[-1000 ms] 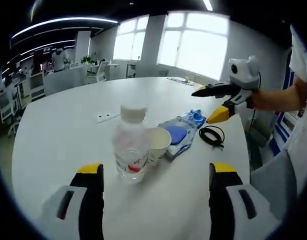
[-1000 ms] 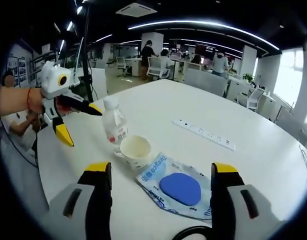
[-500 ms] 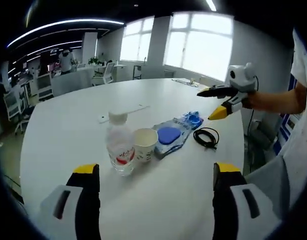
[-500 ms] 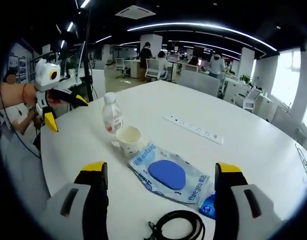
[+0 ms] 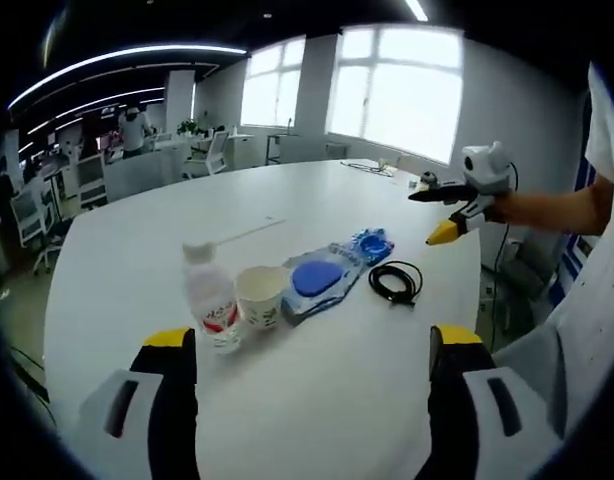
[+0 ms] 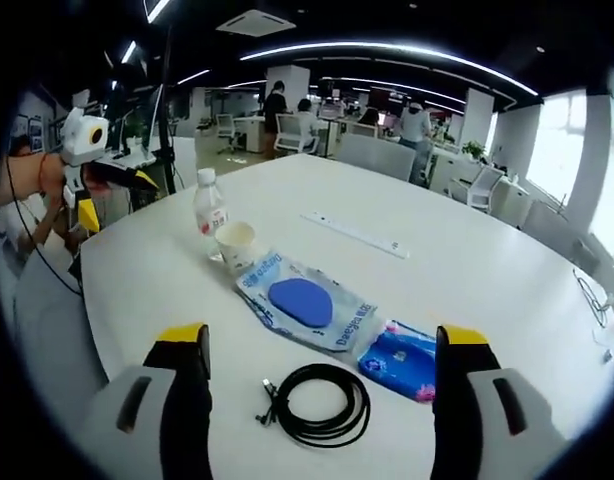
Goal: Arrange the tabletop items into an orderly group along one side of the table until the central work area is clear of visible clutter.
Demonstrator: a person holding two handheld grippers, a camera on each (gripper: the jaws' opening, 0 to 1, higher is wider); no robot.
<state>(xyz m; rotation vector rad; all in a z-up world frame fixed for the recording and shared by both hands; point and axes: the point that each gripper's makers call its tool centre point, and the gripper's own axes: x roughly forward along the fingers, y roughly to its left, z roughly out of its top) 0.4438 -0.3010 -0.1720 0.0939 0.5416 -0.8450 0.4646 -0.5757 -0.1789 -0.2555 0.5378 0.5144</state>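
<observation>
While both grippers are hovering empty, jaws apart — left gripper (image 5: 305, 400), right gripper (image 6: 322, 400) — bottle (image 6: 208, 212), cup (image 6: 236, 247), blue pouch (image 6: 305, 305), cable (image 6: 320, 403) are sitting lined up near table (image 6: 487, 270) edge, likely grouped already.

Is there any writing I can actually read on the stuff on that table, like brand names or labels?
Clear packet holding the blue pad: blue print along its edges, too blurred to read.
Bottle: red and white label, print too small to read.
Small blue packet: pattern or print, not legible.
Paper cup: no writing visible.
Nothing can be quoted with confidence.
</observation>
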